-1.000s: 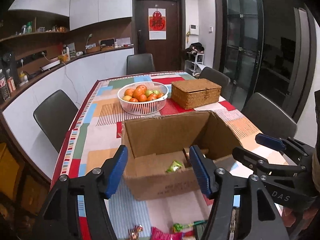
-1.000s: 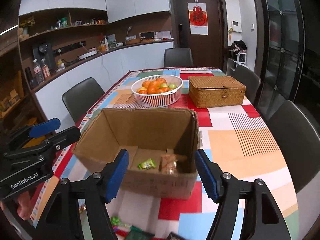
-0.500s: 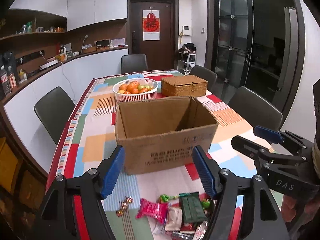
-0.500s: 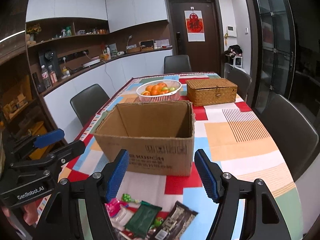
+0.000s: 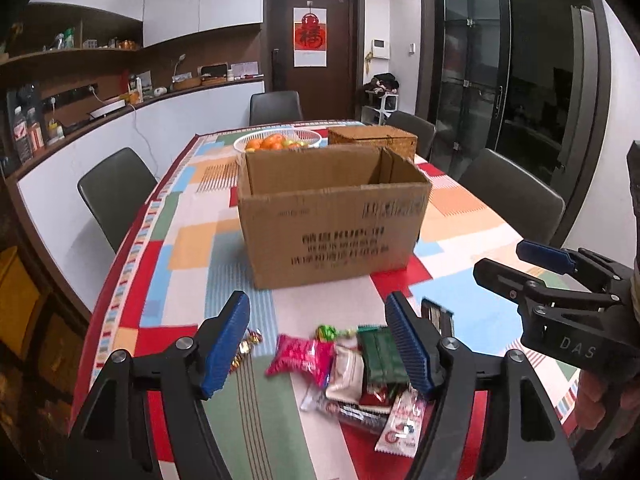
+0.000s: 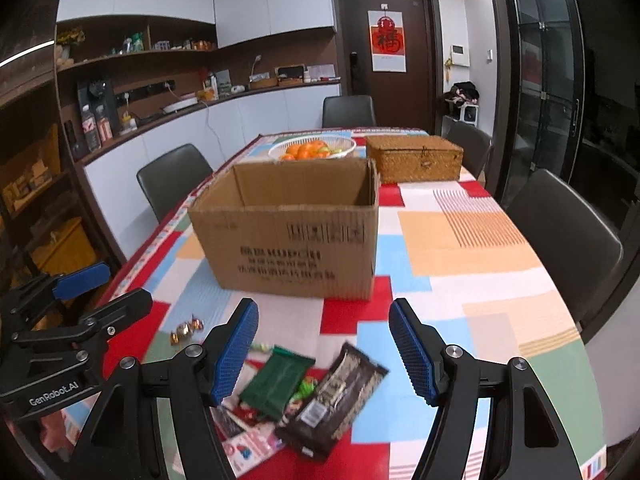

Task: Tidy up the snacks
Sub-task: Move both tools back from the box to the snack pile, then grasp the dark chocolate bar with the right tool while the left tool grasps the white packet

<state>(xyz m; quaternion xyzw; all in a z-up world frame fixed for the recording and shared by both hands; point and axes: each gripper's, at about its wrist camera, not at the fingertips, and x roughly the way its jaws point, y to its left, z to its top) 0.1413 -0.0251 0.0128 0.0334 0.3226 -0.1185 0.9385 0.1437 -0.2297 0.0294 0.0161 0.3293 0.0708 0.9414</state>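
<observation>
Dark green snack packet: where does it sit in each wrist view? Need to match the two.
Left wrist: dark green snack packet lower centre-right, in the pile, partly behind that gripper's right-hand blue pad.
Right wrist: dark green snack packet lower centre-left, beside the black packet.
Shared landmark: cardboard box, just behind the pile in both.

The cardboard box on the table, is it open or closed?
Open: the cardboard box has no flaps over its top, and its inner walls show in both views.
</observation>
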